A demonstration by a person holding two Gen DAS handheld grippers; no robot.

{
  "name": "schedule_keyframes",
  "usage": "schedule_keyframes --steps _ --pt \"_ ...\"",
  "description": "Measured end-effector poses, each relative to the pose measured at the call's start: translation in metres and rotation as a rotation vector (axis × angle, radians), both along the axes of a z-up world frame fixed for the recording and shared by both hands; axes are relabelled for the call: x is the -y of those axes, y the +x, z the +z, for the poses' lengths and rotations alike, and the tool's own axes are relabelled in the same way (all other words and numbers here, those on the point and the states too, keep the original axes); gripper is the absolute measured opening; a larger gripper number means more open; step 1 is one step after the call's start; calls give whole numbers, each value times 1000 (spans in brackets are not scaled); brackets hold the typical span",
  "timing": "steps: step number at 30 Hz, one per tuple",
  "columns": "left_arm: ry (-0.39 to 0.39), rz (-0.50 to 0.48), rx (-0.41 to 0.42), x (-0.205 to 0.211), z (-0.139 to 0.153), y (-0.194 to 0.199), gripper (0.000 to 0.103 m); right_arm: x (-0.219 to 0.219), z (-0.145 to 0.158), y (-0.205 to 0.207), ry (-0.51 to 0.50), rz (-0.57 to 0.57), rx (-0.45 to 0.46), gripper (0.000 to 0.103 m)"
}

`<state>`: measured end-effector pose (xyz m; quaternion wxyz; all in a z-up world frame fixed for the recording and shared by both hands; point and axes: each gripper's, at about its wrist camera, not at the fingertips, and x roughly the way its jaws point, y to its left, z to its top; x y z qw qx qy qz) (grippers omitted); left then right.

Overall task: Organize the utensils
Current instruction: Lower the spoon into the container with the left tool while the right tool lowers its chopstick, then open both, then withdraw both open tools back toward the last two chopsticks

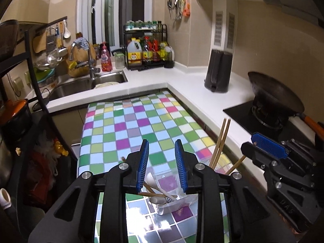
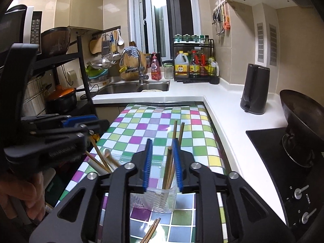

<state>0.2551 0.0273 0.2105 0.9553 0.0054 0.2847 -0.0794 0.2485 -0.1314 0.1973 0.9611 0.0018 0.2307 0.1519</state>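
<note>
Two clear plastic holders stand on the checked tabletop (image 2: 141,125): the right one (image 2: 162,200) holds two bamboo chopsticks (image 2: 169,166) upright, the left one (image 1: 172,200) holds a white spoon (image 1: 156,182), some chopsticks and what may be a metal spoon, hard to tell behind the fingers. Two more chopsticks (image 2: 150,231) lie loose on the tabletop below the right gripper (image 2: 163,143). Both the right gripper and the left gripper (image 1: 162,143) stand parted and grip nothing; the upright pair rises between the right jaws, beside the right-hand pad.
</note>
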Motion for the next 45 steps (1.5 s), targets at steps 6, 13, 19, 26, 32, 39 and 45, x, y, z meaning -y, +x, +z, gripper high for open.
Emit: schedule_keyframes --steps 6,13,19,26,32,39,45 --pt "-45 44 102 -10 18 -57 32 10 16 -33 -5 -37 68 30" --pt "-57 91 144 -18 -17 -138 34 21 15 -107 30 -101 182 33" --pt "-32 106 75 -16 -83 -181 34 16 -30 -156 45 -150 149 44" --pt "-50 85 20 -12 -139 -207 34 6 -99 -189 23 -183 24 44" --pt "-73 125 -25 -18 -161 -205 34 -2 -143 -201 -4 -182 -46 43" --pt "-98 159 -46 -26 -170 -204 34 -10 -174 -197 13 -164 -151 38" --pt "-108 164 -51 -26 -171 -203 34 -21 -197 -191 4 -131 -240 28"
